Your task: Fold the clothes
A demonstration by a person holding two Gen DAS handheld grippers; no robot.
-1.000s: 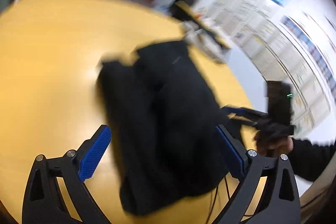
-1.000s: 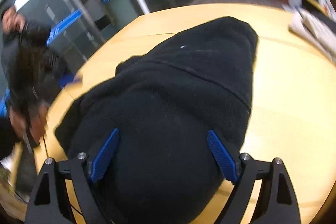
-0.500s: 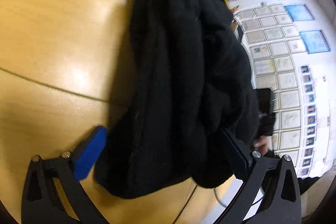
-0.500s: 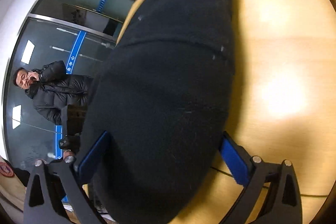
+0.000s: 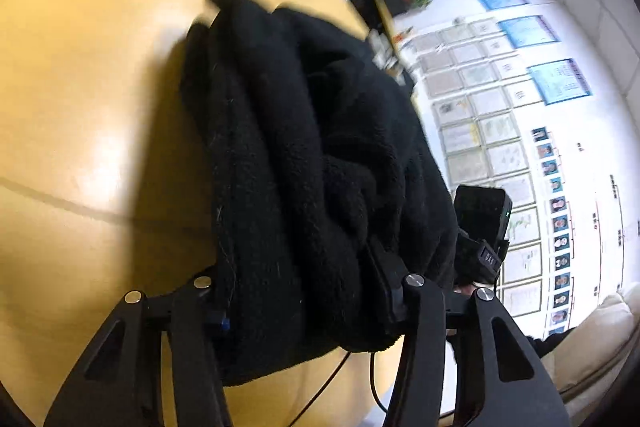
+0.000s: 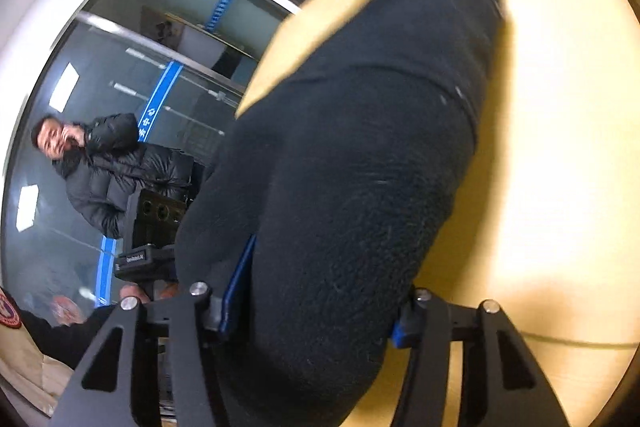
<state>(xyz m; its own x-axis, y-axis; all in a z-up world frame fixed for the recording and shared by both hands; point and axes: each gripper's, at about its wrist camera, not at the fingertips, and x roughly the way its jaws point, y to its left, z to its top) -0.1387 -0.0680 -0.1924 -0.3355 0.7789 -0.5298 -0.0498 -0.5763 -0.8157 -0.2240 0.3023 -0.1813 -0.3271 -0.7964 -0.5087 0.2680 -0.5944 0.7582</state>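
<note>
A thick black fleece garment (image 5: 304,163), folded into a bundle, lies on the yellow wooden table (image 5: 80,75). My left gripper (image 5: 300,307) is shut on one side of the bundle, its blue pads mostly buried in the fleece. My right gripper (image 6: 316,307) is shut on the opposite side of the same garment (image 6: 360,163), which fills the space between its fingers. The right gripper's body (image 5: 480,227) shows past the bundle in the left wrist view, and the left gripper's body (image 6: 152,227) shows in the right wrist view.
A wall with framed papers and photos (image 5: 520,147) stands beyond the table's edge on one side. Glass partitions and a person in a dark jacket (image 6: 108,167) are on the other side. Cables (image 5: 344,379) hang at the near table edge. A beige sofa (image 5: 592,347) is nearby.
Both grippers have closed from wide open onto the sides of the fleece bundle. The views have tilted as the grippers turned sideways around it.
</note>
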